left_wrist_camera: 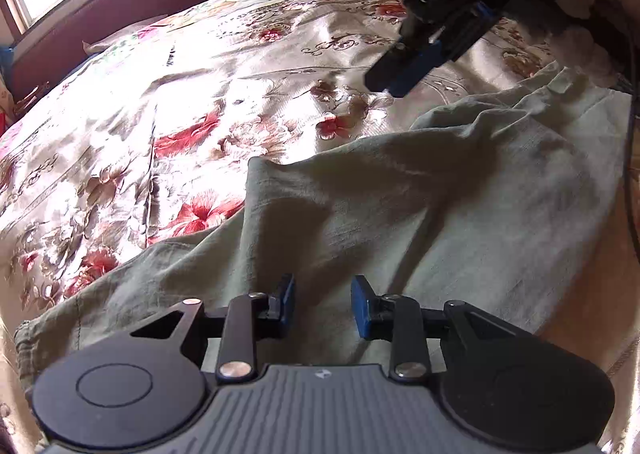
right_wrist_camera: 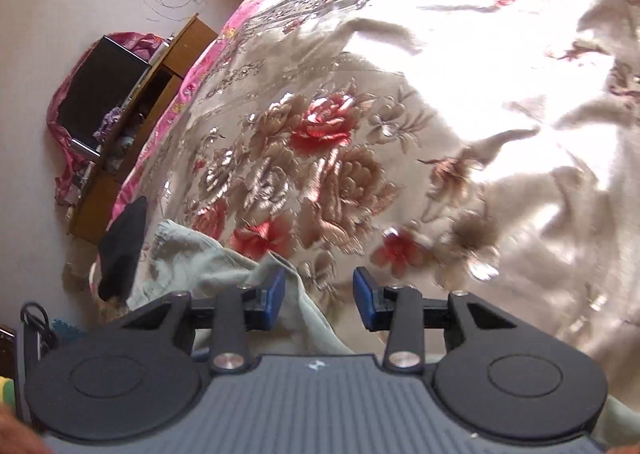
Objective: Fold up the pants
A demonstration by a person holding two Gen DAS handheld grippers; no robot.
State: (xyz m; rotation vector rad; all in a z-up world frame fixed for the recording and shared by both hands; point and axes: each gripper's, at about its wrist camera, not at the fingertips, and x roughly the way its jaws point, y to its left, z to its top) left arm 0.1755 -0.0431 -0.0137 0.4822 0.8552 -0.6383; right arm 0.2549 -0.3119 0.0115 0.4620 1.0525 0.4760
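Pants point(left_wrist_camera: 400, 214), pale grey-green, lie spread on the bed over a shiny floral bedspread point(left_wrist_camera: 160, 126), taking up the near-right part of the left wrist view. Their far edge runs diagonally from a bunched hem at lower left up to a raised fold peak mid-frame, then on to the waistband at upper right, where a belt loop shows. Fabric is wrinkled, not flat. Left gripper point(left_wrist_camera: 323, 304) hangs tilted down over the middle of the pants, fingers point(left_wrist_camera: 285, 302) parted to a moderate gap, cloth visible below but nothing pinched between the pads. Right gripper point(left_wrist_camera: 394, 72) shows in the same view above the bedspread just past the pants' far edge, near the waistband end; from there I cannot tell its gap. Its own camera shows the right gripper point(right_wrist_camera: 319, 296) with fingers point(right_wrist_camera: 366, 300) apart at a moderate gap, one pants edge point(right_wrist_camera: 208, 262) passing under the left finger, bedspread under the right one, nothing clamped. Open room: a large uncovered stretch of bedspread beyond the pants, strongly sunlit and washed out. Bed edge at left in the right wrist view, with a wooden cabinet point(right_wrist_camera: 120, 158) against the wall and a dark cloth point(right_wrist_camera: 122, 246) draped at the bed's edge near the pants.
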